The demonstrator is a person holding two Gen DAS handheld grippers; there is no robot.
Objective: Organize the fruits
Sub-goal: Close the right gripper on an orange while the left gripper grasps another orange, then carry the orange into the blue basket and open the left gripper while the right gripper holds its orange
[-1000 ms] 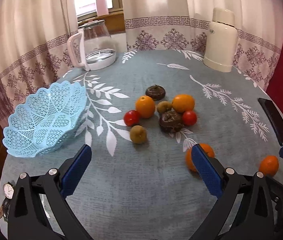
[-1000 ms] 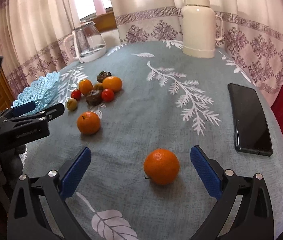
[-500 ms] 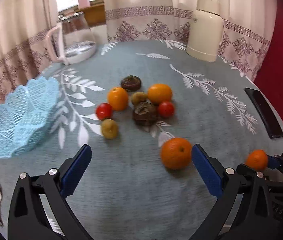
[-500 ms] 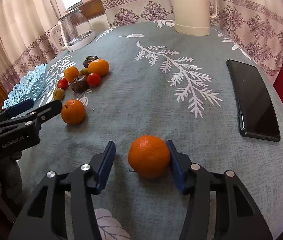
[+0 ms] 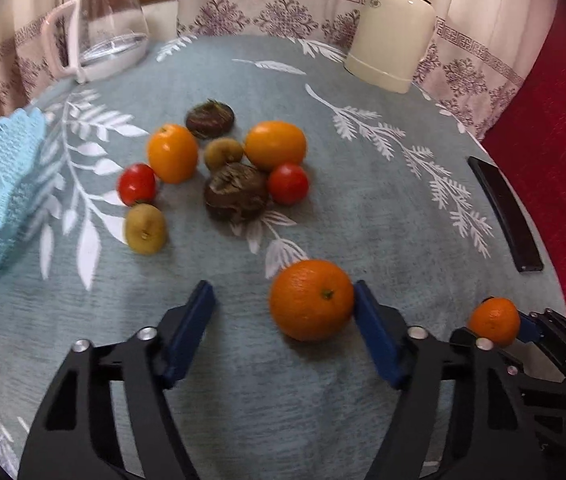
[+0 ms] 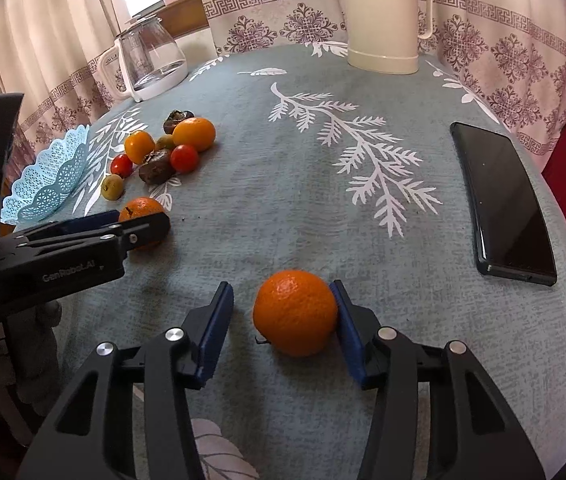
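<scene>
The round table under its grey-blue cloth printed with white leaf sprays [image 6: 303, 208] carries everything here, and the pale blue plastic lattice basket with a scalloped rim [image 6: 49, 178] sits empty at its left edge.

Just right of the basket lies the cluster of fruit: two smooth orange citrus fruits [image 5: 275, 145], two dark brown wrinkled fruits [image 5: 237, 192], two glossy red tomato-like fruits [image 5: 289, 183] and two dull yellow-green small fruits [image 5: 145, 229], most of them touching one another.

Nearer the viewer than the cluster, well apart from the basket, a pebbly-skinned orange with a small green stem scar [image 5: 311, 300] rests on the cloth. The left gripper [image 5: 283, 320] stands around it with jaws apart: the right blue pad [image 5: 375, 338] touches the peel, the left one stands clear.

Farthest right of the basket, a second, similar dimpled orange [image 6: 295, 312] lies on the cloth inside the right gripper [image 6: 283, 322]; its jaws are likewise unclenched, one pad [image 6: 349, 334] against the fruit, the other off it.

Grey lettering on the left gripper's black body reads roughly "GenRoboLAI"; the last letters are unclear.

Beyond the basket stand a clear glass kettle with a white handle [image 6: 149, 62] and a cream vacuum flask [image 6: 383, 16]. A black phone [image 6: 501, 196] lies flat at the far right.
</scene>
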